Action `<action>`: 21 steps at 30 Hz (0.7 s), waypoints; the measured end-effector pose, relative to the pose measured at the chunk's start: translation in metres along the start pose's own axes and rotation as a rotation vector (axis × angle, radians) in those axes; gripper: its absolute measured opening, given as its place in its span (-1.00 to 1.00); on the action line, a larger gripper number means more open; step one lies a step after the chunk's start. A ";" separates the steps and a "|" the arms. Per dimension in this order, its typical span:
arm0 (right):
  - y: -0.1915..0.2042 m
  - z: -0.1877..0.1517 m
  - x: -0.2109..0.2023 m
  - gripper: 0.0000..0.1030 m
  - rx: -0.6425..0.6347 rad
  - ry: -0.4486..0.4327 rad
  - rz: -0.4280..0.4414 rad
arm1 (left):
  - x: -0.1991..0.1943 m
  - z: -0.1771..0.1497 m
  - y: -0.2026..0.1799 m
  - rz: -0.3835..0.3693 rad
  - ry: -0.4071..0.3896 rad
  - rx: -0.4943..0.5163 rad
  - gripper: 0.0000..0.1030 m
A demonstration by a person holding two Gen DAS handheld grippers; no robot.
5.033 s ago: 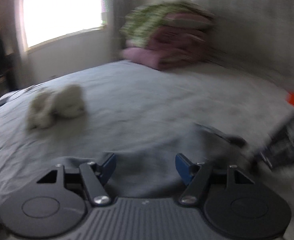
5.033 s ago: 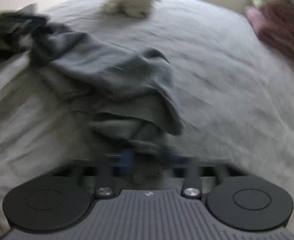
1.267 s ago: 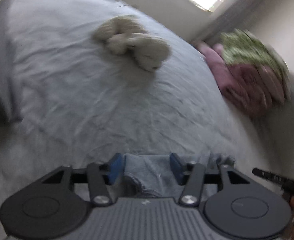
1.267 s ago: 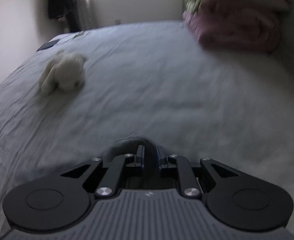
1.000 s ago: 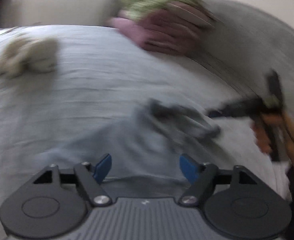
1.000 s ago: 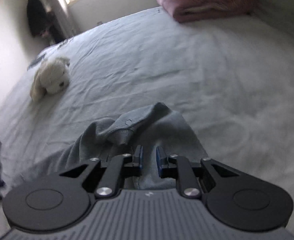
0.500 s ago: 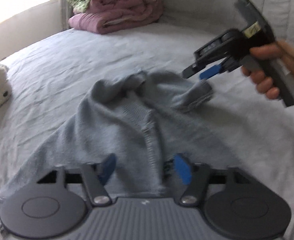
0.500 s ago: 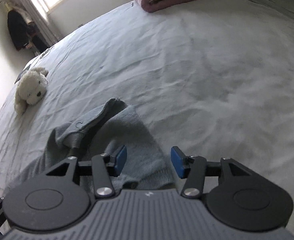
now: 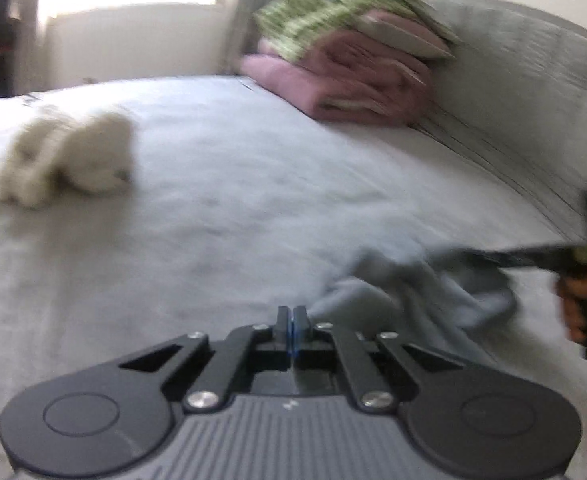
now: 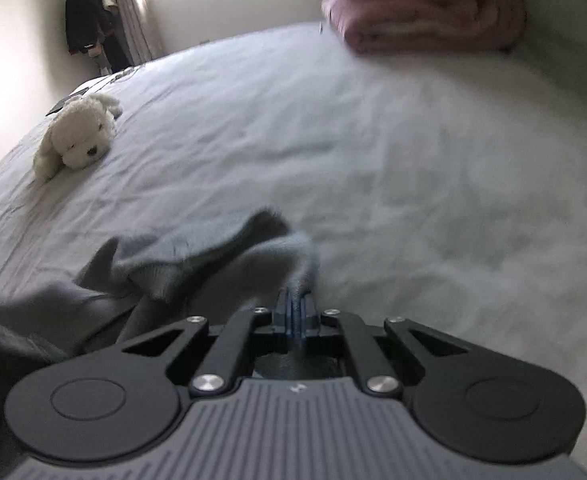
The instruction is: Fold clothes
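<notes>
Our left gripper (image 9: 292, 322) had just snapped shut, nothing visible between its pads, the grey garment (image 9: 421, 292) rumpled just right of it. Our right gripper (image 10: 294, 306) had just closed, pinching a garment fold. Ahead lay open grey bedsheet (image 10: 373, 152), a plush dog (image 10: 75, 138) far left, folded blankets (image 9: 353, 68) against the headboard (image 9: 533, 92). We read no writing.
</notes>
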State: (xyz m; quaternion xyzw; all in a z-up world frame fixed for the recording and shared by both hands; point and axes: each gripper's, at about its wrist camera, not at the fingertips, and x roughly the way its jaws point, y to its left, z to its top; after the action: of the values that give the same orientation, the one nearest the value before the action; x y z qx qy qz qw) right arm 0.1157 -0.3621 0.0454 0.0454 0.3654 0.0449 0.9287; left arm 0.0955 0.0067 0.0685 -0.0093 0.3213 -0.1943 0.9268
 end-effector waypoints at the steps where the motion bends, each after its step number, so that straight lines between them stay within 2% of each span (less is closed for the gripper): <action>1: 0.002 0.001 -0.008 -0.92 -0.019 -0.022 -0.032 | -0.004 0.006 0.010 0.034 -0.024 0.005 -0.99; 4: 0.000 0.001 -0.018 -0.92 -0.041 -0.042 -0.055 | -0.007 0.020 0.036 0.080 -0.050 -0.020 -0.99; 8: 0.003 -0.005 -0.010 -0.92 -0.084 -0.023 -0.126 | 0.007 0.038 0.061 0.130 -0.039 -0.036 -0.99; 11: 0.015 -0.001 -0.018 -0.92 -0.144 -0.121 -0.165 | 0.021 0.063 0.076 0.141 -0.041 -0.038 -1.00; 14: 0.025 0.011 -0.028 -0.93 -0.224 -0.228 -0.228 | 0.020 0.095 0.075 0.157 -0.103 0.021 -1.00; 17: 0.018 0.027 -0.025 -0.93 -0.206 -0.263 -0.270 | 0.037 0.122 0.075 0.179 -0.110 0.098 -1.00; 19: 0.007 0.036 -0.018 -0.94 -0.164 -0.261 -0.275 | 0.053 0.122 0.076 0.173 -0.069 0.119 -1.00; 21: -0.001 0.034 -0.003 -0.94 -0.163 -0.214 -0.297 | 0.060 0.107 0.078 0.084 -0.022 0.080 -0.97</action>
State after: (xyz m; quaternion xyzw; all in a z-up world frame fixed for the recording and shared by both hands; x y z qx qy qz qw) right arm 0.1372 -0.3647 0.0721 -0.0795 0.2626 -0.0681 0.9592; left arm 0.2305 0.0455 0.1068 0.0390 0.3031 -0.1680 0.9372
